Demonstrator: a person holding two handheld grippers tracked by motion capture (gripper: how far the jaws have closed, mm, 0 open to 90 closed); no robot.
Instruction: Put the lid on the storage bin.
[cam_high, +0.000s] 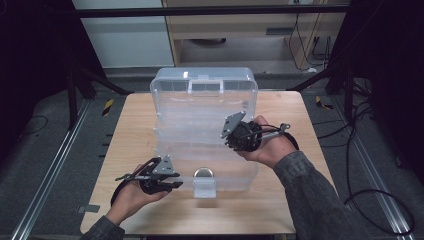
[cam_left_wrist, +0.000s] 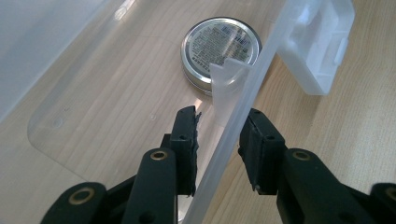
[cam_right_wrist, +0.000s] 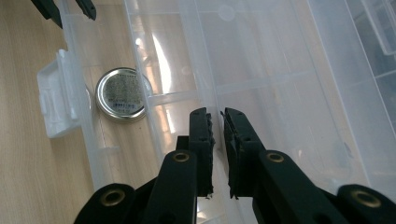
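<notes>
A clear, colourless plastic organiser box with a frosted white latch sits on a pale wood-grain table. Inside lies a round silver metal tin printed with fine dark text. Black gripper jaws frame it.

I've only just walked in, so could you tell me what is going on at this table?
A person is working on a clear plastic storage box on the wooden table, its lid standing open, with a gripper in each hand. The left gripper straddles the box's front wall, its pads not pressing on it. The right gripper is shut and hovers over the box's ribbed clear plastic. A round metal tin lies in the box near the front latch.
</notes>
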